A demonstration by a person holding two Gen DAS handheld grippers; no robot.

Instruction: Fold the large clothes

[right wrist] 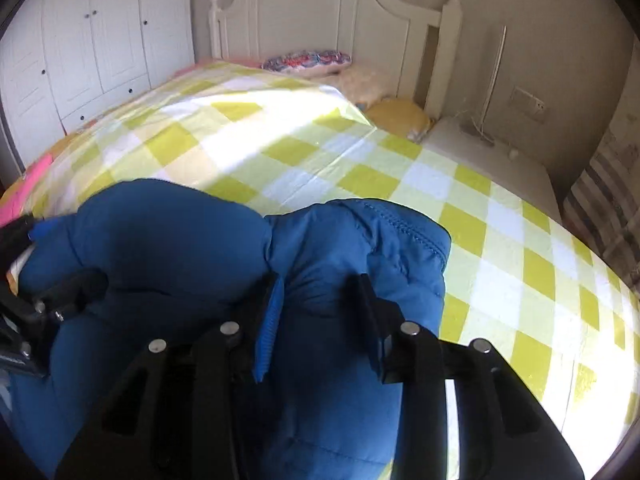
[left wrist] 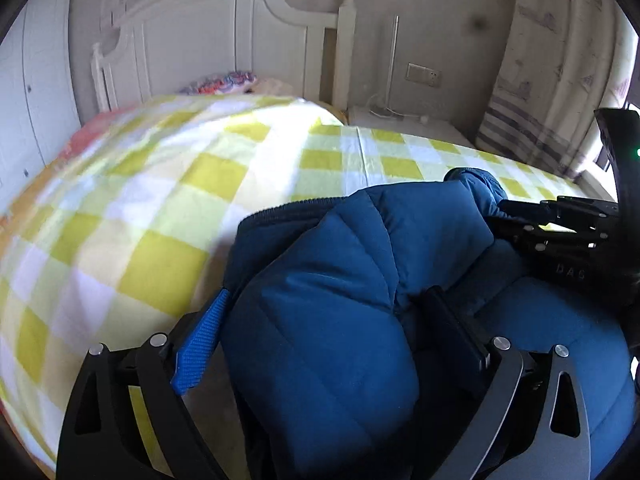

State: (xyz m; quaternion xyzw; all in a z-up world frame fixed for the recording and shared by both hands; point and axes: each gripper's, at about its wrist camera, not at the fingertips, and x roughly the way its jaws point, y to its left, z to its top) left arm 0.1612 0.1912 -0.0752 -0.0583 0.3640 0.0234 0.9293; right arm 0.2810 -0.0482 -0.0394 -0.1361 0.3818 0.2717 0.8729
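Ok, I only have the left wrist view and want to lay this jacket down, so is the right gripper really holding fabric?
Observer: Yes, the right gripper has a fold of the blue jacket pinched between its fingers.
Operator: Which part?
Observer: Just below the stitched zipper edge.
Operator: Anything on the bed ahead of it?
Observer: A yellow cushion lies by the headboard post, well beyond the jacket.
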